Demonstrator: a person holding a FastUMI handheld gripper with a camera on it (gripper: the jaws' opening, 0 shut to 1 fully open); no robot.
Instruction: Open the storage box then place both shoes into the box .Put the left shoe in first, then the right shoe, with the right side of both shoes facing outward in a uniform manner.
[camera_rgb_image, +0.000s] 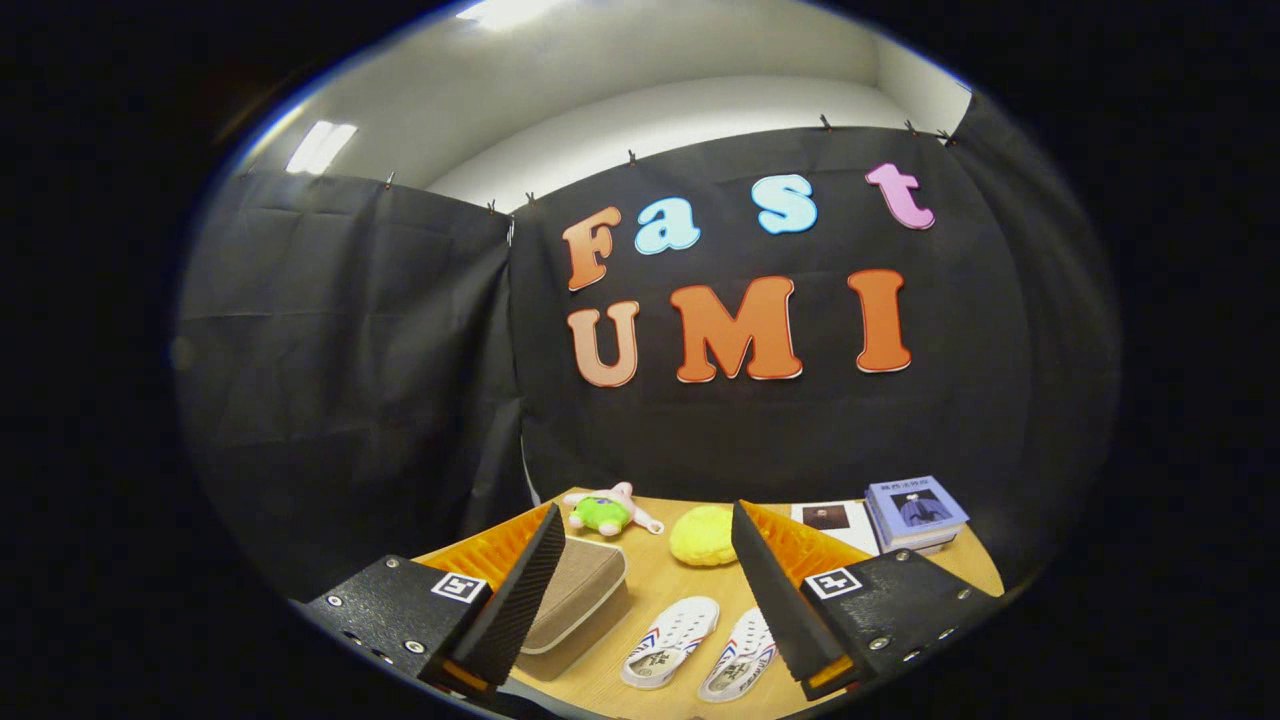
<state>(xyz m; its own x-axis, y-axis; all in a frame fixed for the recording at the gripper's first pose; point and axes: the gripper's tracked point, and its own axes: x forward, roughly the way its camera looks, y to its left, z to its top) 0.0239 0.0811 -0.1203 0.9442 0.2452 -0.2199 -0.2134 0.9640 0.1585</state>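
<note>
Table: pale wood top (690, 600), black cloth behind.
Storage box (572, 605): rounded, fabric-textured, lid down, against the left finger.
Shoes (700, 642): white slip-ons, stripes, side by side between fingers, toes pointing away.
Gripper (650, 610): fingers spread wide, holding nothing.

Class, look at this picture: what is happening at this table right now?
A person holds a gripper above a wooden table, its fingers open and touching nothing. Between them lie the closed storage box and, beside it, a pair of white shoes side by side. Beyond sit a plush toy, a yellow sponge-like lump and stacked books. The box is not yet opened.
</note>
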